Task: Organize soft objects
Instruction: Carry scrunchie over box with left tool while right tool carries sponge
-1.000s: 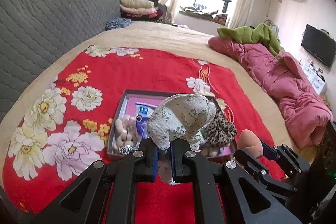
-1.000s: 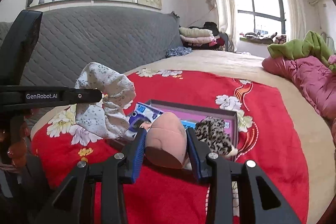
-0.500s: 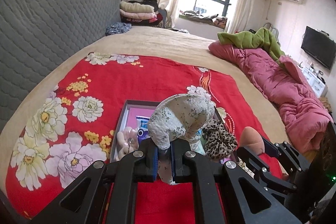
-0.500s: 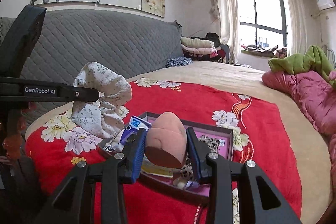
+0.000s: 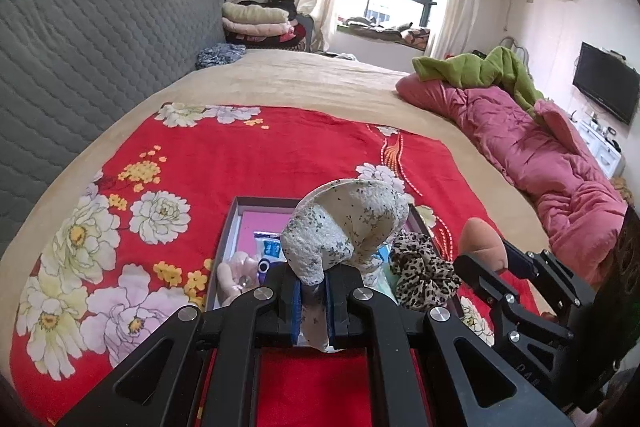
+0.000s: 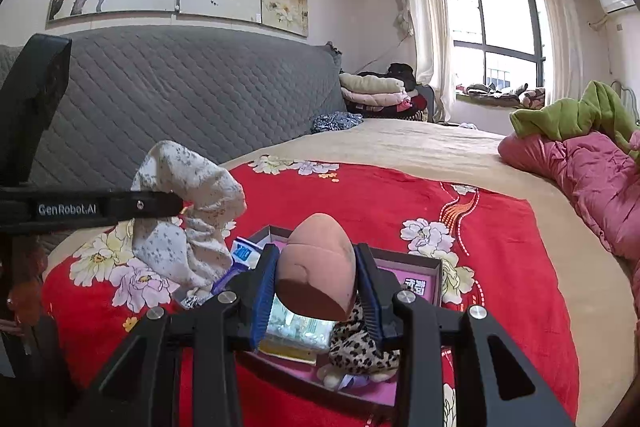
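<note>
The left gripper (image 5: pixel 311 291) is clamped on a white floral fabric scrunchie (image 5: pixel 346 223), the right gripper (image 6: pixel 316 291) on a peach egg-shaped makeup sponge (image 6: pixel 318 267). Both hang above the shallow pink-lined box (image 5: pixel 234 223), likely for sorting; inside lies a leopard-print scrunchie (image 5: pixel 422 275).

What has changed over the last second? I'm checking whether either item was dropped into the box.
Nothing was let go. Both tools rose and drew back, so the box sits lower in each view. The left tool stays shut on the floral scrunchie, the right tool on the makeup sponge. The leopard scrunchie remains in the box.
</note>
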A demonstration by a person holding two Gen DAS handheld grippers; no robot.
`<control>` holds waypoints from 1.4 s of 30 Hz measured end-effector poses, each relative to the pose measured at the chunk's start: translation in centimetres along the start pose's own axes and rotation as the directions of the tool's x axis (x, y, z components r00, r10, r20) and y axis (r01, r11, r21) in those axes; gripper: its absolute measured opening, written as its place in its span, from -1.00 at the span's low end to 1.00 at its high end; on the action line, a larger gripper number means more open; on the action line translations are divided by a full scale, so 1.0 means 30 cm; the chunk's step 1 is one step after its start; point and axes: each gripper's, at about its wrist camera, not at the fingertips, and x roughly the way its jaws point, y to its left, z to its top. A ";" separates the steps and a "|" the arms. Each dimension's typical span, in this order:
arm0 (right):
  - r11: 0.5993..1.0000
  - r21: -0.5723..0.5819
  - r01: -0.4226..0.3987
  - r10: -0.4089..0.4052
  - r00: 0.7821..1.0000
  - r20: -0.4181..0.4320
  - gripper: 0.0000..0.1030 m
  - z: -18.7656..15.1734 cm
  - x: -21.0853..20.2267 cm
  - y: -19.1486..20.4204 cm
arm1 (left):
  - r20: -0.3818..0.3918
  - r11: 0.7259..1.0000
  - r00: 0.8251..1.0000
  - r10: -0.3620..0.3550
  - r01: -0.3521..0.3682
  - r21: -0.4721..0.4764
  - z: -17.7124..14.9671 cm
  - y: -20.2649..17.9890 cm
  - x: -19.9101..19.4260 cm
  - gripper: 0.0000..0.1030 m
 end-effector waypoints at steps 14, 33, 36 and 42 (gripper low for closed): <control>1.000 0.012 0.007 -0.007 1.000 0.025 -0.25 0.034 0.011 -0.045 | -0.091 1.000 0.996 -0.005 0.005 0.006 -0.003 -0.021 0.122 -0.83; 0.999 0.040 0.010 -0.009 1.000 -0.024 -0.25 0.024 0.085 -0.080 | -0.188 0.998 0.981 0.058 -0.053 0.028 -0.047 0.020 0.351 -0.83; 0.999 0.037 0.015 -0.013 0.999 -0.038 -0.25 0.020 0.101 -0.080 | -0.193 0.997 0.979 0.070 -0.065 0.032 -0.053 0.028 0.370 -0.83; 0.999 0.045 0.028 -0.026 0.998 -0.055 -0.25 0.016 0.122 -0.088 | -0.214 0.996 0.973 0.090 -0.087 0.027 -0.064 0.046 0.405 -0.83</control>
